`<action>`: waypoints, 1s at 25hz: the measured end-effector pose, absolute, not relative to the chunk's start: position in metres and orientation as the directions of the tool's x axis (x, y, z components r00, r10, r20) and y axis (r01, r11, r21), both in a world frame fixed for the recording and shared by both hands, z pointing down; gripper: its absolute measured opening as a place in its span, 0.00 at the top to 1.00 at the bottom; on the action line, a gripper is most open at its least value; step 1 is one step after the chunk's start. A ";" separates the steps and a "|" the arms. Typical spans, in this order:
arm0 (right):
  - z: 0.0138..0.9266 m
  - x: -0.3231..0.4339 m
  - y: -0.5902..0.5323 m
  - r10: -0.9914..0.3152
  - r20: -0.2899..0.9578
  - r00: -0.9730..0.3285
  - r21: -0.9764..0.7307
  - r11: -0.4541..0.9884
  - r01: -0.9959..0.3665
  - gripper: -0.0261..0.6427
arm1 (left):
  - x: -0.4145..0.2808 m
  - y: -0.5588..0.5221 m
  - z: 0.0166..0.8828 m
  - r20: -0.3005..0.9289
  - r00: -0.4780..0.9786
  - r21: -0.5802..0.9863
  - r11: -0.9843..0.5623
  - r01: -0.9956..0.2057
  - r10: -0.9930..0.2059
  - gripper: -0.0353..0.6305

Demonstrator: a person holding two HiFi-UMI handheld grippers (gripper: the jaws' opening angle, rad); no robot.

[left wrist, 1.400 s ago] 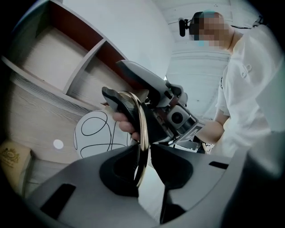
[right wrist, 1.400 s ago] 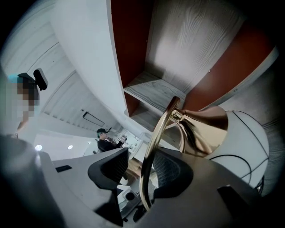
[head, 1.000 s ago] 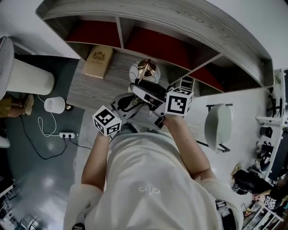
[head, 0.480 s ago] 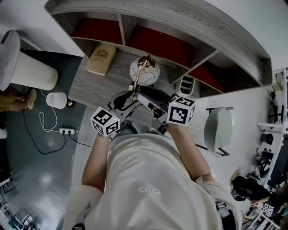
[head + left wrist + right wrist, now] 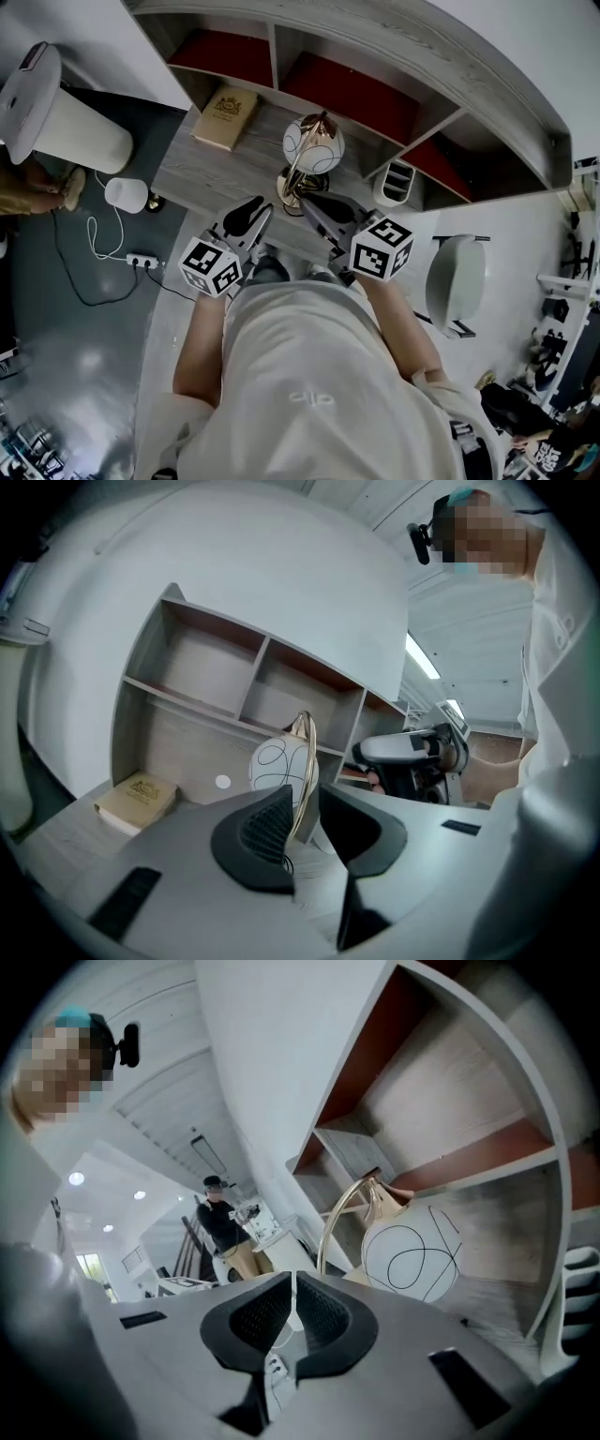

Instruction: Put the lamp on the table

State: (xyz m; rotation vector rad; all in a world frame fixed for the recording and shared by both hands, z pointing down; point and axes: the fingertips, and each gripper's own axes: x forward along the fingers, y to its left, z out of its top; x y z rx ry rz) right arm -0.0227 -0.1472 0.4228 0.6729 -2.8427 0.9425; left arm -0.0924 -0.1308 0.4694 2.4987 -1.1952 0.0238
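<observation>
Left gripper (image 5: 305,794): jaws have just been closing and now stand half apart. Nothing is between the pads; the gold stem seen through the gap lies further off.
Right gripper (image 5: 293,1279): jaws have just been closing and are down to a thin slit, with nothing in it.
Both grippers sit over the front edge of the grey wood-grain worktop (image 5: 202,178), tips pointing at the back.
White globe lamp (image 5: 313,145), with black line pattern and gold arc stem and base, stands upright mid-worktop toward the back. It's just past the right gripper's tips and neither gripper grips it.
Tan hardcover book (image 5: 227,117) lies flat in the back left corner.
White slotted holder (image 5: 394,183) is at the back right edge.
Behind these is a grey shelf unit with red-backed compartments (image 5: 347,89).
</observation>
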 end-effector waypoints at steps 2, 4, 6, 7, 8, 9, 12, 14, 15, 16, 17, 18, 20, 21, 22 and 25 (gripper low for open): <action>0.425 -0.021 -0.143 -0.389 0.230 -0.892 -0.494 0.743 -0.451 0.90 | -0.100 -0.125 0.464 0.168 0.619 0.301 -0.558 -0.773 -0.767 0.85; 0.425 -0.018 -0.142 -0.401 0.247 -0.882 -0.444 0.762 -0.471 0.91 | -0.107 -0.121 0.458 0.161 0.599 0.275 -0.547 -0.791 -0.785 0.88; 0.423 -0.015 -0.142 -0.419 0.256 -0.871 -0.400 0.774 -0.491 0.92 | -0.114 -0.117 0.451 0.154 0.578 0.264 -0.530 -0.806 -0.802 0.90; 0.423 -0.014 -0.142 -0.429 0.261 -0.865 -0.380 0.778 -0.500 0.92 | -0.117 -0.115 0.448 0.151 0.568 0.264 -0.521 -0.812 -0.809 0.91; 0.422 -0.012 -0.143 -0.439 0.264 -0.859 -0.361 0.781 -0.510 0.92 | -0.120 -0.114 0.445 0.149 0.558 0.264 -0.512 -0.818 -0.816 0.91; 0.421 -0.010 -0.144 -0.448 0.266 -0.853 -0.343 0.783 -0.518 0.92 | -0.123 -0.113 0.443 0.147 0.550 0.262 -0.504 -0.823 -0.822 0.92; 0.417 -0.006 -0.145 -0.473 0.266 -0.840 -0.293 0.790 -0.538 0.92 | -0.127 -0.112 0.436 0.147 0.526 0.243 -0.485 -0.840 -0.838 0.92; 0.414 -0.005 -0.145 -0.481 0.262 -0.837 -0.262 0.799 -0.542 0.92 | -0.129 -0.111 0.432 0.151 0.520 0.221 -0.484 -0.847 -0.841 0.92; 0.412 -0.006 -0.145 -0.482 0.258 -0.837 -0.250 0.804 -0.540 0.92 | -0.129 -0.111 0.430 0.153 0.520 0.207 -0.487 -0.848 -0.840 0.92; 0.411 -0.006 -0.145 -0.482 0.251 -0.839 -0.240 0.809 -0.536 0.92 | -0.128 -0.111 0.429 0.157 0.520 0.191 -0.491 -0.850 -0.839 0.92; 0.409 -0.006 -0.145 -0.482 0.244 -0.842 -0.233 0.814 -0.533 0.92 | -0.128 -0.111 0.428 0.161 0.520 0.175 -0.494 -0.852 -0.839 0.92; 0.408 -0.006 -0.146 -0.482 0.238 -0.843 -0.227 0.817 -0.531 0.92 | -0.128 -0.112 0.428 0.163 0.519 0.163 -0.496 -0.853 -0.839 0.92; 0.407 -0.006 -0.148 -0.485 0.232 -0.843 -0.217 0.819 -0.531 0.92 | -0.128 -0.113 0.426 0.160 0.517 0.157 -0.496 -0.854 -0.841 0.92; 0.407 -0.006 -0.148 -0.488 0.232 -0.842 -0.212 0.819 -0.533 0.92 | -0.129 -0.114 0.426 0.157 0.516 0.159 -0.494 -0.855 -0.842 0.92; 0.407 -0.005 -0.149 -0.490 0.232 -0.840 -0.208 0.819 -0.535 0.92 | -0.130 -0.115 0.426 0.155 0.514 0.163 -0.492 -0.855 -0.843 0.92; 0.407 -0.004 -0.152 -0.492 0.224 -0.841 -0.198 0.822 -0.534 0.92 | -0.133 -0.117 0.426 0.155 0.511 0.166 -0.487 -0.857 -0.846 0.92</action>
